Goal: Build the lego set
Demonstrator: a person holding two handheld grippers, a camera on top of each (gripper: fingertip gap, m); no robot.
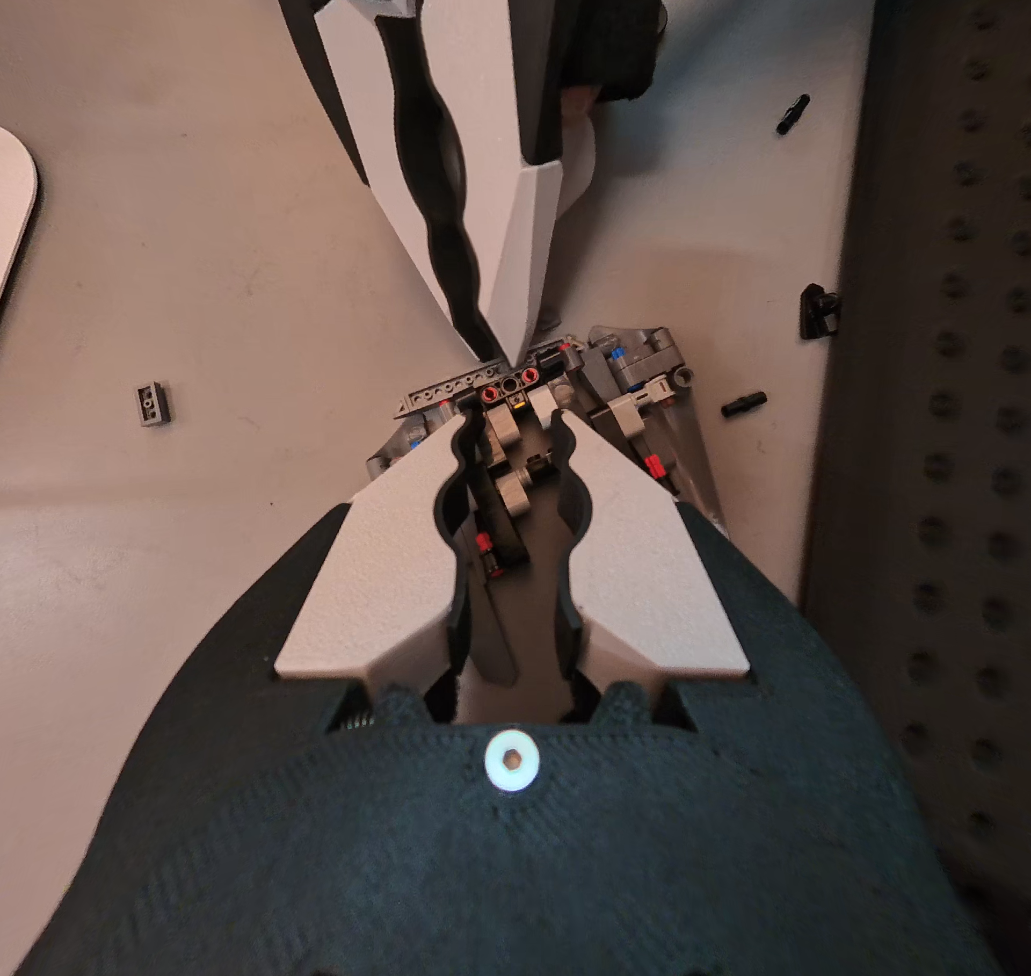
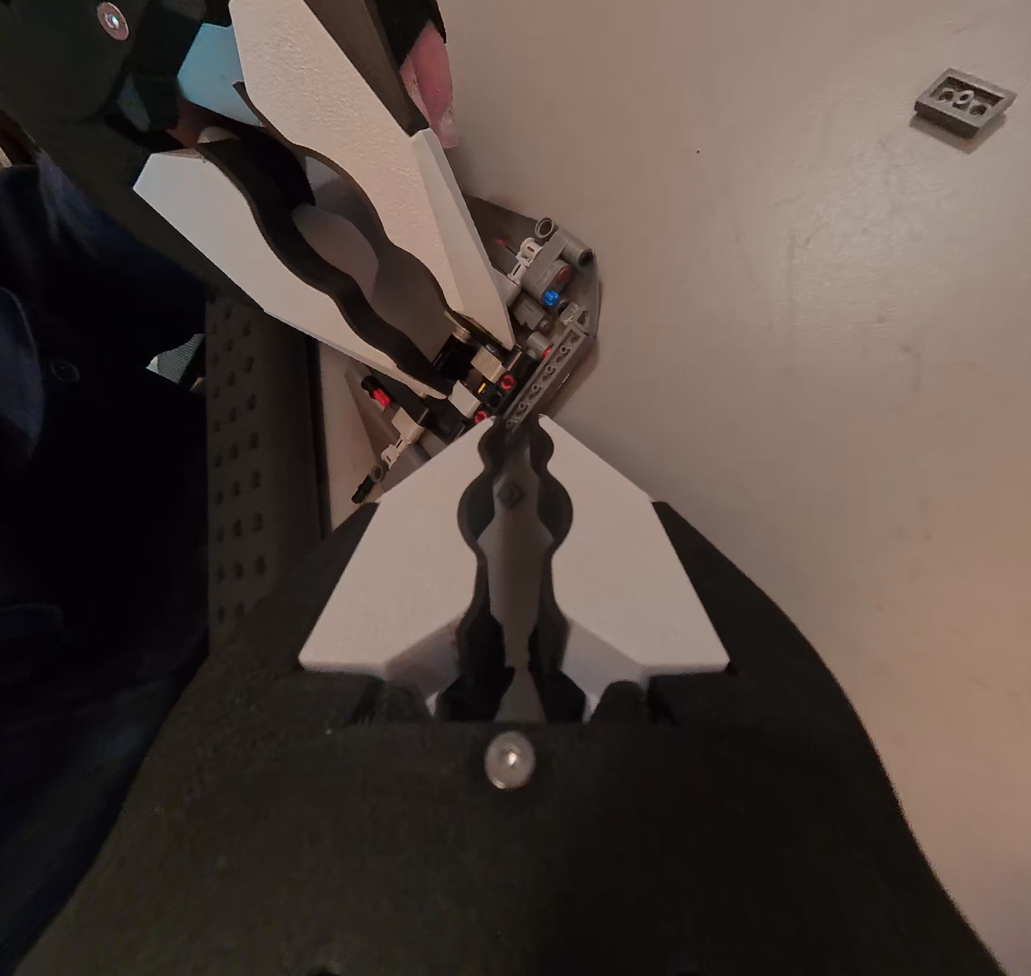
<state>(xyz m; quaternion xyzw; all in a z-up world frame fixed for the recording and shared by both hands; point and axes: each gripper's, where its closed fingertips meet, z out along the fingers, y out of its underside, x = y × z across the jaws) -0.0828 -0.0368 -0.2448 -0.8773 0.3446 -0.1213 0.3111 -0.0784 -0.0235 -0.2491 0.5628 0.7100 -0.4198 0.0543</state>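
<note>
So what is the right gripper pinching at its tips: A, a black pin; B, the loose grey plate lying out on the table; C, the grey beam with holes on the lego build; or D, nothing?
C: in the right wrist view, the right gripper has its tips closed on the end of the grey beam with holes.

Grey lego model with red, blue pins; white-black grippers.
</note>
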